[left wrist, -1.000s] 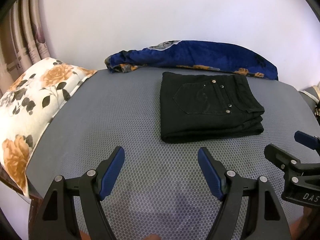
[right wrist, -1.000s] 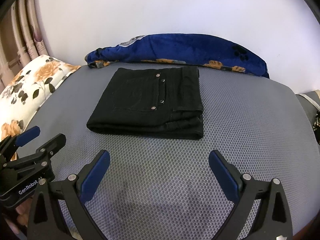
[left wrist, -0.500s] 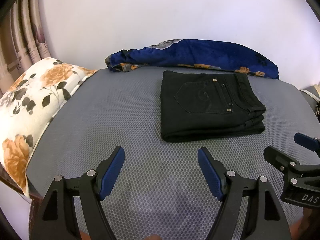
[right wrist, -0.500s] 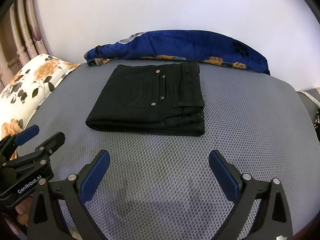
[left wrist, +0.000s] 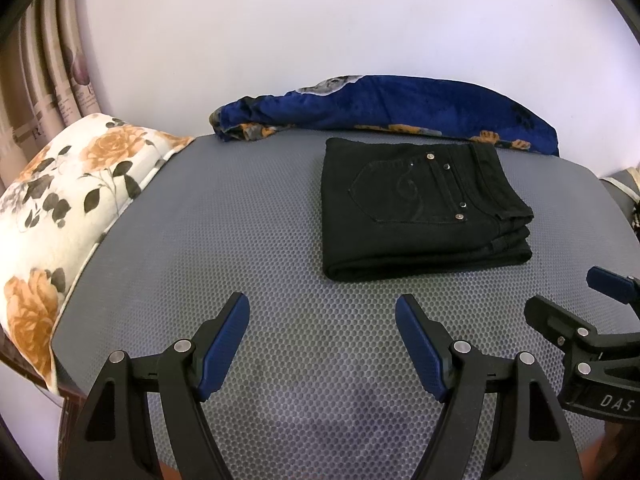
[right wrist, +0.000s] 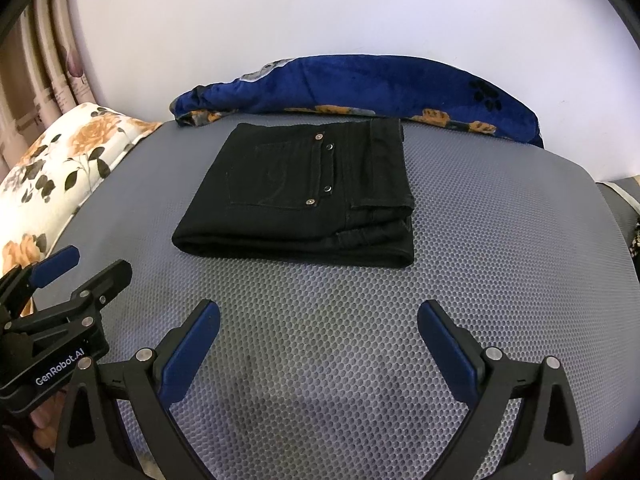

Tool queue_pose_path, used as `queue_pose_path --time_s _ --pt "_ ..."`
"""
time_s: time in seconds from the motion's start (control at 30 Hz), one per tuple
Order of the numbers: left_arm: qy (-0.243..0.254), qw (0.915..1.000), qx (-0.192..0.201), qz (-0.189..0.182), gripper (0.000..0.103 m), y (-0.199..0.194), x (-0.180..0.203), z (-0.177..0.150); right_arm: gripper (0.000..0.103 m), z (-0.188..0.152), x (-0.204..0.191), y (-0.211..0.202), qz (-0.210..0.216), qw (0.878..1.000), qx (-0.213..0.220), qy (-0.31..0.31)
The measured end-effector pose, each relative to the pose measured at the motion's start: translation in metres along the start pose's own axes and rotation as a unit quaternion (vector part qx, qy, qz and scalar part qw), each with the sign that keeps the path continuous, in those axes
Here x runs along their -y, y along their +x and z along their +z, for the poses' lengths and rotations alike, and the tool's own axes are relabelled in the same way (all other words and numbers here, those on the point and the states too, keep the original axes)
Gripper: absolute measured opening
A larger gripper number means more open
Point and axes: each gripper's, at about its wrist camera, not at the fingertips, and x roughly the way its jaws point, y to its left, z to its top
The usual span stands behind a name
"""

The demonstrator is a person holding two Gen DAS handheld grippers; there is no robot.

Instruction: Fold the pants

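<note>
Pants (left wrist: 416, 216) folded, mid-frame on grey mat (left wrist: 240, 240). Left gripper (left wrist: 322, 312) and right gripper (right wrist: 318, 318), bottom of frame: both agape, empty, short of pants.

Blue blanket (left wrist: 400, 104) by wall, floral pillow (left wrist: 68, 196) at left.

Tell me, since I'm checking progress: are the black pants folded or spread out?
Folded. The black pants lie as a compact rectangle on the grey mat, layers stacked at the near edge, back pocket facing up.
</note>
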Motion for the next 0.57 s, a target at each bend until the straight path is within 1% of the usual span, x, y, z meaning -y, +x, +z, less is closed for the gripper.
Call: queue_pose_path --time_s 0.57 --pt "0.002 0.9999 -0.001 -0.012 0.076 0.0022 -0.0002 0.0023 0.098 -0.0011 -0.0004 0.0025 -0.001 1.000 -0.004 0.002"
